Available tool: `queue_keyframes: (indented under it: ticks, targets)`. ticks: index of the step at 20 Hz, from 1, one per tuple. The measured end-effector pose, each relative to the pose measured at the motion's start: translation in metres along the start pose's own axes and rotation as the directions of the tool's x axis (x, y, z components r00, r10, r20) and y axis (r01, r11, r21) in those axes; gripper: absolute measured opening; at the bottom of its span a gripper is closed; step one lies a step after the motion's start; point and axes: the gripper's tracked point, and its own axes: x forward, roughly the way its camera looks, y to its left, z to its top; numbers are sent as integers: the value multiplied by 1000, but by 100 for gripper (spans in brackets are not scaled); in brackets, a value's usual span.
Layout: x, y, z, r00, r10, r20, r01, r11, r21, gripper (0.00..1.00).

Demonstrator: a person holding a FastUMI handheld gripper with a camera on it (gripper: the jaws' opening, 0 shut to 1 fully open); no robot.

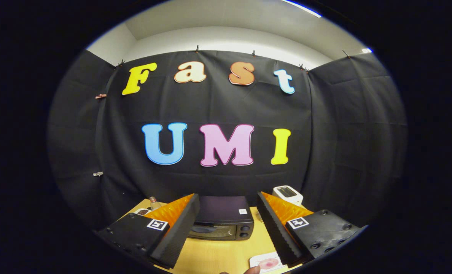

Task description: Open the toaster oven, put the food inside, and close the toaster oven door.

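A dark toaster oven (223,220) stands on the wooden table (214,255), seen from above between and beyond my two fingers. Its glass door faces me and looks closed. My gripper (226,222) is held high over the table, open, with nothing between the fingers. A small white plate with pinkish food (267,262) lies near the table's front edge, just inside the right finger. A fingertip of a person's hand (252,270) shows beside that plate.
A white appliance (287,195) stands at the back right of the table. At the back left are a small bottle (154,203) and a white dish (142,211). Black cloth walls close in the booth behind and at both sides.
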Motion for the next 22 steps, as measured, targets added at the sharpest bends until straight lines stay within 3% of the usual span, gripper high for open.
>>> queue_keyframes:
  ticks: [6, 12, 18, 22]
  targets:
    - [52, 47, -74, 989, 48, -141, -44, 998, 33, 98]
    - [107, 75, -154, 954, 80, -289, -73, 997, 35, 98]
    - [148, 75, -227, 908, 52, -415, -36, 998, 47, 99]
    - [164, 78, -247, 892, 44, -450, -33, 999, 32, 98]
